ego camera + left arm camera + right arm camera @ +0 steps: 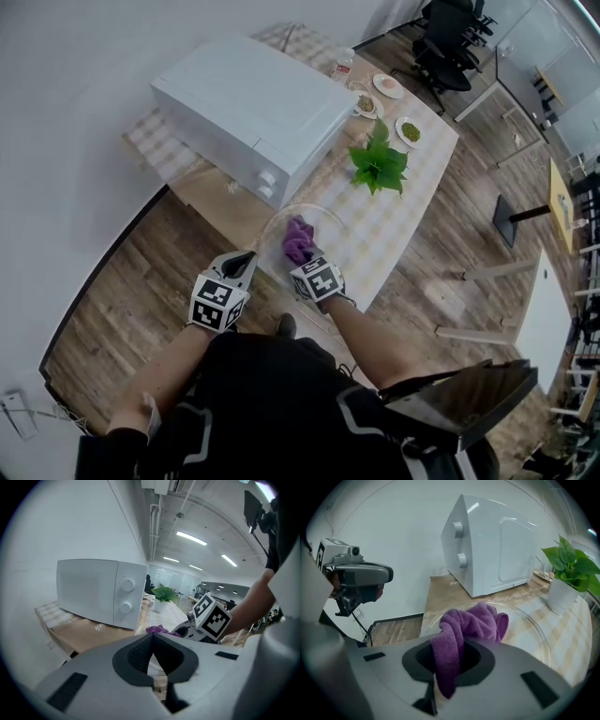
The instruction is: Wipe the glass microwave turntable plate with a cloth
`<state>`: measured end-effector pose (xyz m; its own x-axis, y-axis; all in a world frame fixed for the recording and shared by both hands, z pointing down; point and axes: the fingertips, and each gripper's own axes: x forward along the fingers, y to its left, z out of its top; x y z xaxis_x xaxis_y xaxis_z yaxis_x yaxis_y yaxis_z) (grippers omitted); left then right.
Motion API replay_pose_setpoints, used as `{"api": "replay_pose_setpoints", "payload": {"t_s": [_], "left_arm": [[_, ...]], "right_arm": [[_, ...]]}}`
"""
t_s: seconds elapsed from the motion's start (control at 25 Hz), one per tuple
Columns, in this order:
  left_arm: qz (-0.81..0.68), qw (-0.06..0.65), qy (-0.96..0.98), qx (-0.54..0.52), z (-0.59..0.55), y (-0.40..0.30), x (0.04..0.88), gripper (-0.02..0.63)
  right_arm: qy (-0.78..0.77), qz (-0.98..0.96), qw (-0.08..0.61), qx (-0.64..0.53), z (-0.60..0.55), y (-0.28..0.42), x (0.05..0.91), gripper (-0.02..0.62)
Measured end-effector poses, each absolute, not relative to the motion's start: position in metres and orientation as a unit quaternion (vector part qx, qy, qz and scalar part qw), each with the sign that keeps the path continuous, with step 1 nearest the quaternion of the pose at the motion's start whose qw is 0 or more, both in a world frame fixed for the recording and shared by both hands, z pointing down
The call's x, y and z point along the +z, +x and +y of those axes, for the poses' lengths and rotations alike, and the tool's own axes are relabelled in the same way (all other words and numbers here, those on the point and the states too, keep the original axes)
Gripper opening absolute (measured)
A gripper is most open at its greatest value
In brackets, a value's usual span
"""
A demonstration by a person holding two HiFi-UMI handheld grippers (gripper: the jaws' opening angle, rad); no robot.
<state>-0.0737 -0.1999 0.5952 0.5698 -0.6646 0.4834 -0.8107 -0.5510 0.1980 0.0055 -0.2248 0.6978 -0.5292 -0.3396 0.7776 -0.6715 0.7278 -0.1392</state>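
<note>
Nearest: person's dark-clad torso and both forearms, reaching out over the table (427, 159).

Left gripper (247, 259): jaw tips together. A pale glass edge shows in the wedge behind the tips; cannot tell if it is pinched there. In the head view the tips sit at the plate's left rim.

Right gripper (449, 657): jaws clamped on the purple cloth (469, 623). Most of it is bunched ahead of the jaws and a tail hangs down between them.

Glass turntable plate (536, 629): flat on the checked table cover, near the table's front edge, with the cloth wad resting on it. Wiping looks under way; progress not readable on clear glass.

Beyond: white microwave (251, 111), door closed, just behind the plate. Potted plant (379, 166) to its right; small dishes further off.

Risks (judgement):
- Plate is close to the table edge. A stroke toward the person could slide it off if the left gripper isn't really bracing it.
- Cloth is bunched, so contact is narrow and a hard jaw could touch glass.
- A wide stroke could nudge the plant.
</note>
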Motion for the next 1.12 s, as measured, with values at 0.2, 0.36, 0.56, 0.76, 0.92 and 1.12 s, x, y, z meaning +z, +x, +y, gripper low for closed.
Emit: {"api": "replay_pose_setpoints", "payload": {"t_s": [0.2, 0.36, 0.56, 0.76, 0.92, 1.12], "left_arm": [[-0.427, 0.216, 0.861, 0.170, -0.199, -0.073, 0.594, 0.009], [-0.451, 0.244, 0.845, 0.151, -0.202, -0.081, 0.586, 0.009], [-0.454, 0.233, 0.845, 0.157, -0.205, -0.088, 0.586, 0.009], [-0.458, 0.230, 0.844, 0.160, -0.210, -0.093, 0.583, 0.009], [-0.457, 0.227, 0.844, 0.166, -0.217, -0.093, 0.581, 0.009], [-0.460, 0.225, 0.844, 0.157, -0.229, -0.086, 0.574, 0.008]], "right_arm": [[0.286, -0.852, 0.369, 0.237, -0.212, -0.012, 0.697, 0.056], [0.272, -0.855, 0.360, 0.257, -0.206, -0.023, 0.694, 0.057], [0.253, -0.861, 0.343, 0.278, -0.194, -0.040, 0.688, 0.057], [0.245, -0.868, 0.321, 0.290, -0.187, -0.052, 0.676, 0.057], [0.260, -0.872, 0.275, 0.309, -0.194, -0.046, 0.651, 0.057], [0.287, -0.881, 0.254, 0.277, -0.211, -0.010, 0.617, 0.057]]}}
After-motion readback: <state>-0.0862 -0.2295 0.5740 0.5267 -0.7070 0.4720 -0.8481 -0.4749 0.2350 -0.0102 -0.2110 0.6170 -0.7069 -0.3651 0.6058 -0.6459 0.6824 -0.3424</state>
